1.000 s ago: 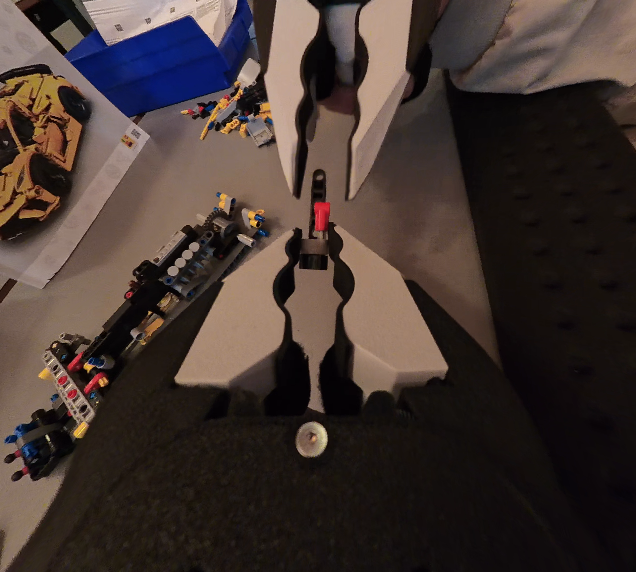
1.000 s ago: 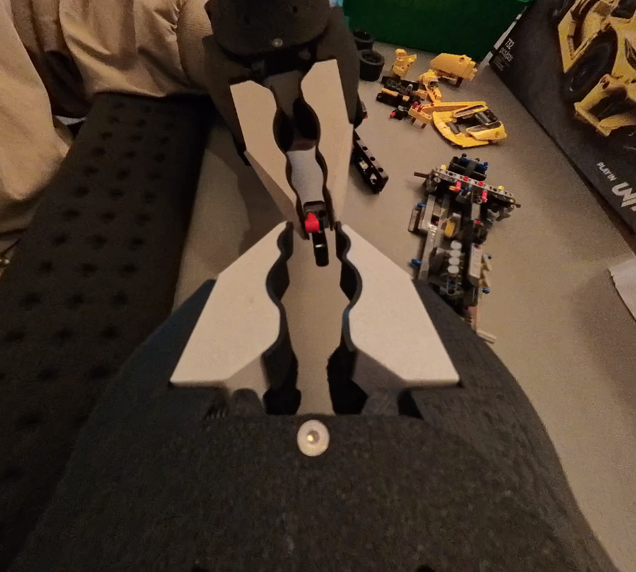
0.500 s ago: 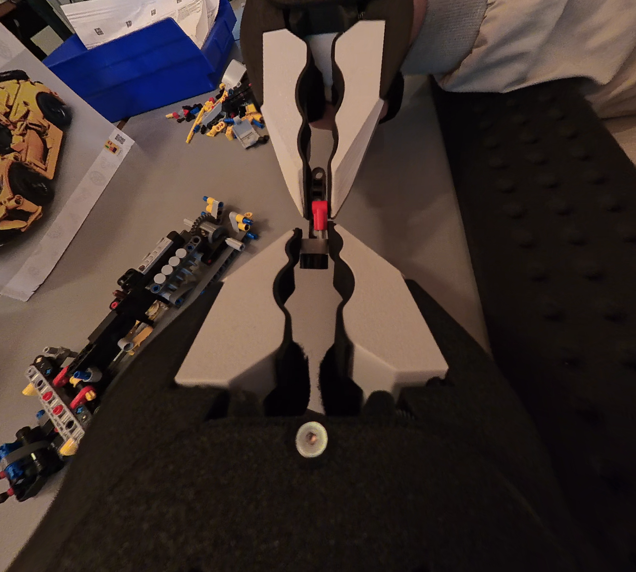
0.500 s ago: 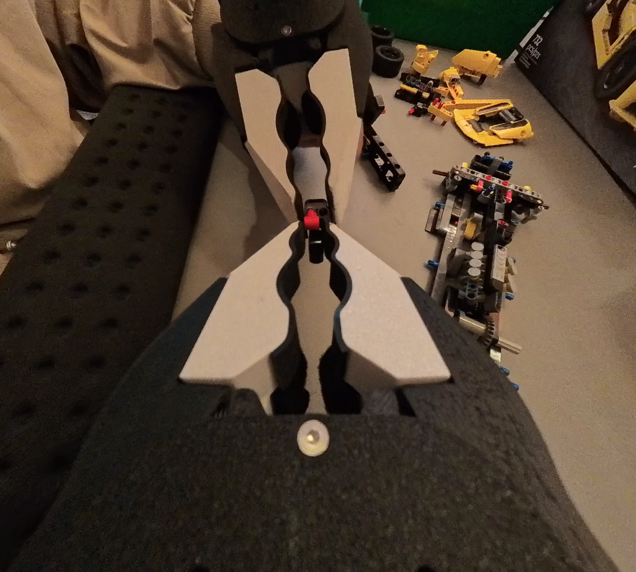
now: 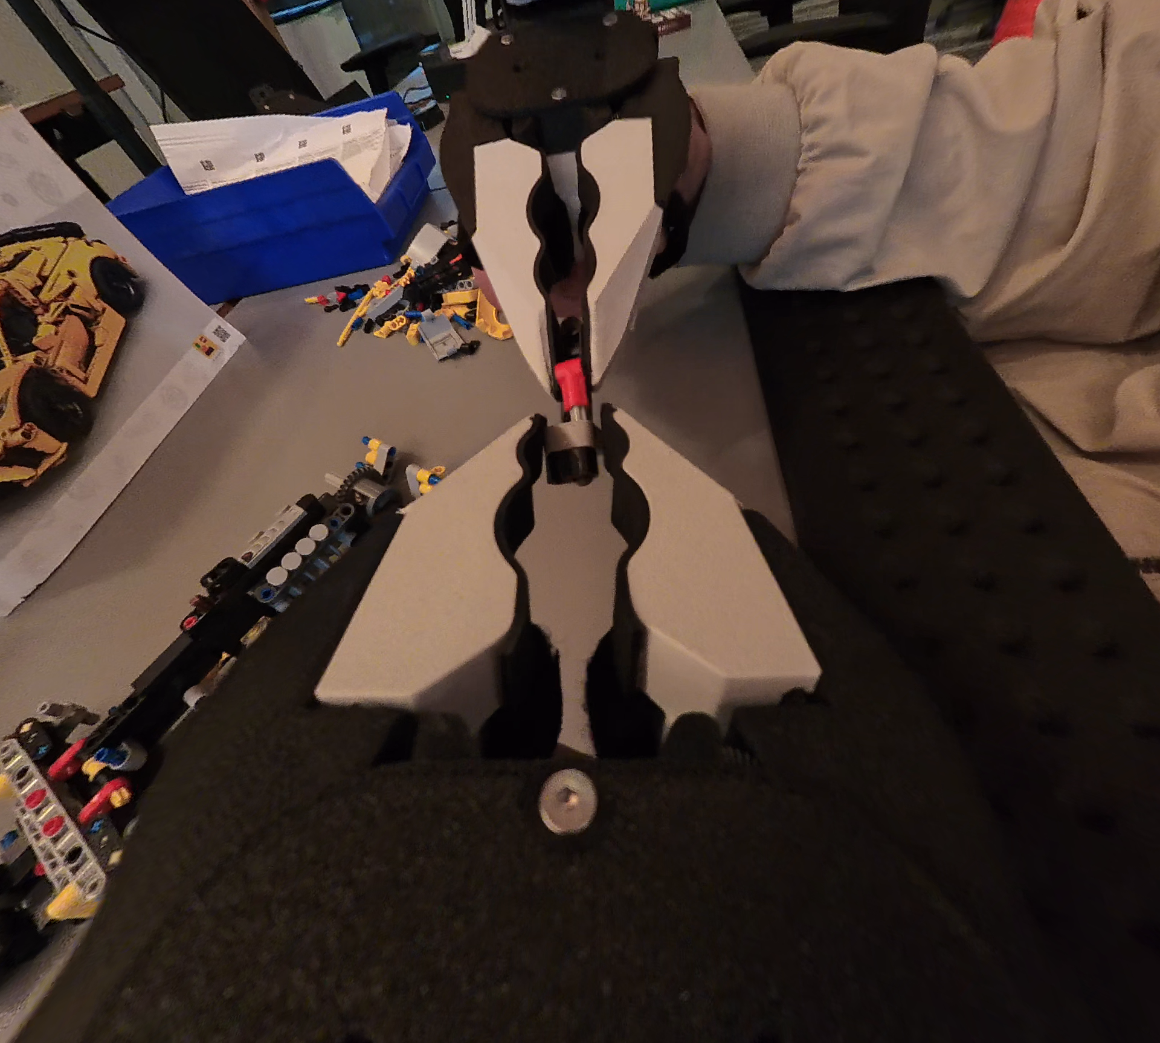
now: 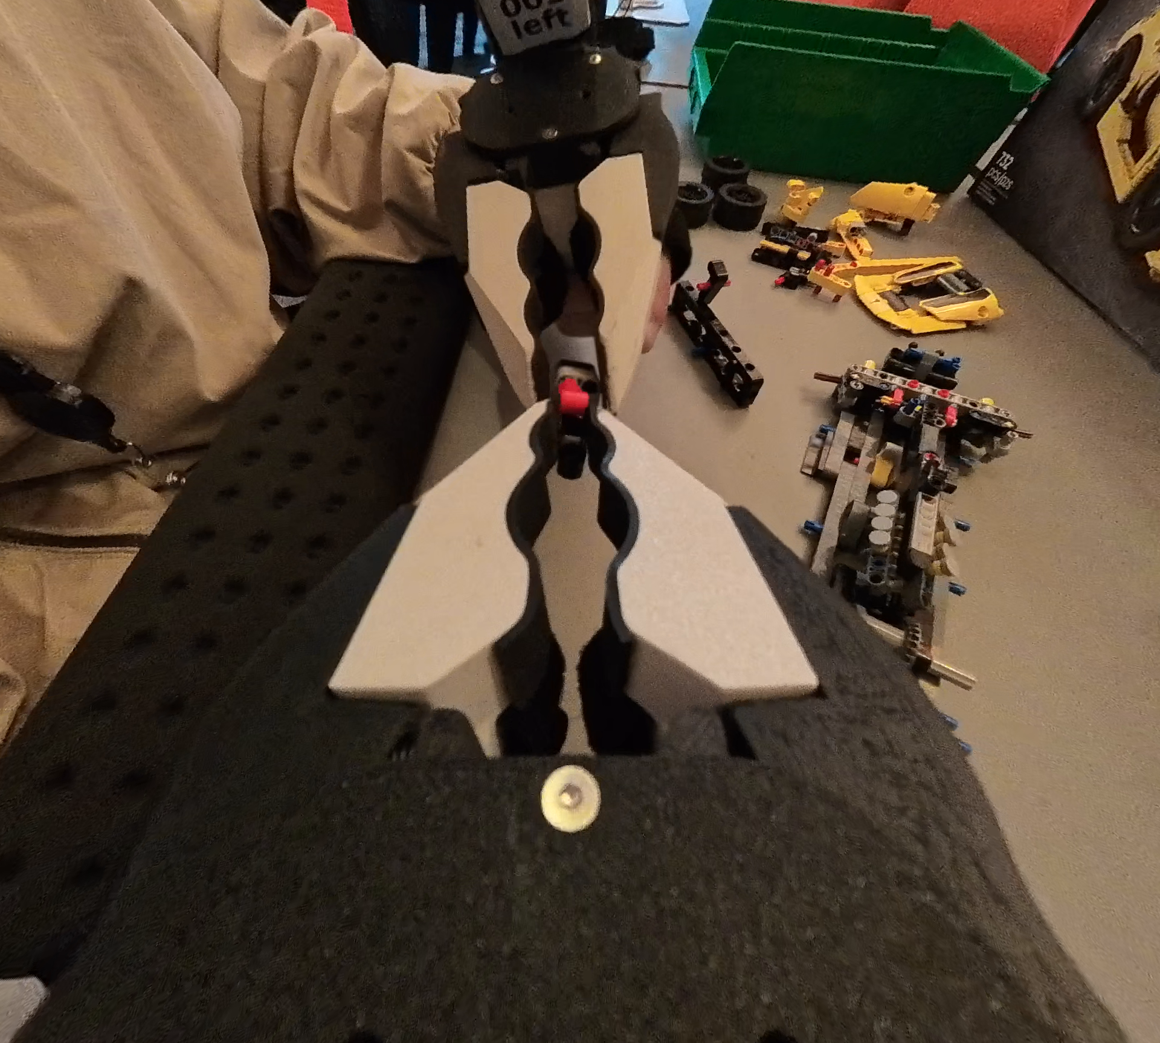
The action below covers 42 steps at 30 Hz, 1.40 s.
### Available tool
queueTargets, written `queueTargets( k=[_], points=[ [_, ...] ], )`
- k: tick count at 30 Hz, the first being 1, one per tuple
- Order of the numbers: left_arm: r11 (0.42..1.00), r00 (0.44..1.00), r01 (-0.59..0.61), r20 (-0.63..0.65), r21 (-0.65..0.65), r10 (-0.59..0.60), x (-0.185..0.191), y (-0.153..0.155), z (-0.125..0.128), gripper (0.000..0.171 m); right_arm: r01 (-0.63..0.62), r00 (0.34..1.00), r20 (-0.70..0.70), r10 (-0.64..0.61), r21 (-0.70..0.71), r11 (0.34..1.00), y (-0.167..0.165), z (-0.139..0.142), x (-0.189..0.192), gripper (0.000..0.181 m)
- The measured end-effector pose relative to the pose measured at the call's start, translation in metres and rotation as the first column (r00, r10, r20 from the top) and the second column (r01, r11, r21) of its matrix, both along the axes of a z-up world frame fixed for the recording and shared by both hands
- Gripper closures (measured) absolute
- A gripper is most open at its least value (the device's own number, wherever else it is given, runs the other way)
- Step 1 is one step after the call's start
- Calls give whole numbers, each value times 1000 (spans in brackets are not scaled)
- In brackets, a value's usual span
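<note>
My left gripper point(image 5: 572, 426) is shut on a small grey and black connector point(image 5: 568, 448) with a metal-coloured axle. A red pin point(image 5: 571, 375) sits on the axle's far end. My right gripper point(image 5: 570, 385) faces it tip to tip, shut on a short black beam point(image 6: 571, 451) that carries the red pin point(image 6: 572, 394). In the right wrist view my right gripper point(image 6: 571, 423) is at the bottom and my left gripper point(image 6: 572, 379) points down at it, holding the grey connector point(image 6: 568, 350). Both hold the joined pieces above the table. A beige sleeve point(image 5: 910, 165) is behind the right gripper.
A partly built car chassis point(image 6: 897, 485) lies on the grey table point(image 5: 301, 416). Nearby are a black beam point(image 6: 715, 335), yellow body parts point(image 6: 923, 291), tyres point(image 6: 728, 190), a green bin point(image 6: 835, 96), a blue bin with papers point(image 5: 276, 222), loose pieces point(image 5: 420, 310), and a black perforated mat point(image 5: 941, 510). My left and right fingertips are right by each other.
My right gripper was open around the black beam a second ago; it has closed on it. Both grippers have tilted upward, so more of the room shows behind them.
</note>
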<state>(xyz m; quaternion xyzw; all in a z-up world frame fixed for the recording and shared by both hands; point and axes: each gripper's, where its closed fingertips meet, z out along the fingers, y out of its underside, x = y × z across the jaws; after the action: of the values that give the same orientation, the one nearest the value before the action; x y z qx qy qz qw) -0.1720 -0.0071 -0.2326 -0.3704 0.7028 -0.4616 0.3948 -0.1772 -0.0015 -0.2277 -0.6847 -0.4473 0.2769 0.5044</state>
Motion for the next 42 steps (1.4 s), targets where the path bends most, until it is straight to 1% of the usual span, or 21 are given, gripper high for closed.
queueTargets(
  k=[5, 9, 11, 14, 16, 19, 21, 25, 38, 42],
  points=[
    [1000, 1000, -16, -18, 4, 16, 1, 5, -3, 153, 24, 999, -26, -24, -5, 1000, 3, -4, 2, 173],
    [998, 1000, -13, -28, -56, 11, 0, 9, -2, 151, 32, 999, -32, -31, 19, 999, 4, -3, 4, 173],
    [999, 1000, -14, -27, -52, 13, 0, 9, -3, 150, 33, 999, -41, -32, 19, 999, 5, -3, 3, 173],
    [1000, 1000, -7, -10, -25, 7, -1, 7, -1, 153, 26, 998, -56, -24, 33, 999, 4, 0, 2, 173],
    [1000, 1000, -10, -22, -21, 9, -2, 8, -2, 153, 28, 997, -76, -27, 14, 1000, 5, -1, 1, 172],
    [1000, 1000, -15, -26, -9, 14, -3, 9, -3, 154, 28, 994, -108, -34, -59, 998, 6, -3, 0, 170],
    [1000, 1000, -14, -23, -11, 14, -2, 8, -3, 154, 23, 994, -101, -31, -73, 997, 5, -4, 0, 169],
    [1000, 999, -8, -39, 3, 8, -2, 7, -6, 154, 34, 998, -59, -36, -40, 999, 6, -9, -2, 171],
    [999, 999, -14, -50, 41, 16, -2, 8, -11, 155, 42, 998, -42, -42, -5, 999, 7, -9, -3, 171],
    [998, 998, -19, -61, 62, 23, -2, 9, -14, 155, 32, 998, -55, -33, -24, 999, 6, -8, -5, 167]
  ],
)
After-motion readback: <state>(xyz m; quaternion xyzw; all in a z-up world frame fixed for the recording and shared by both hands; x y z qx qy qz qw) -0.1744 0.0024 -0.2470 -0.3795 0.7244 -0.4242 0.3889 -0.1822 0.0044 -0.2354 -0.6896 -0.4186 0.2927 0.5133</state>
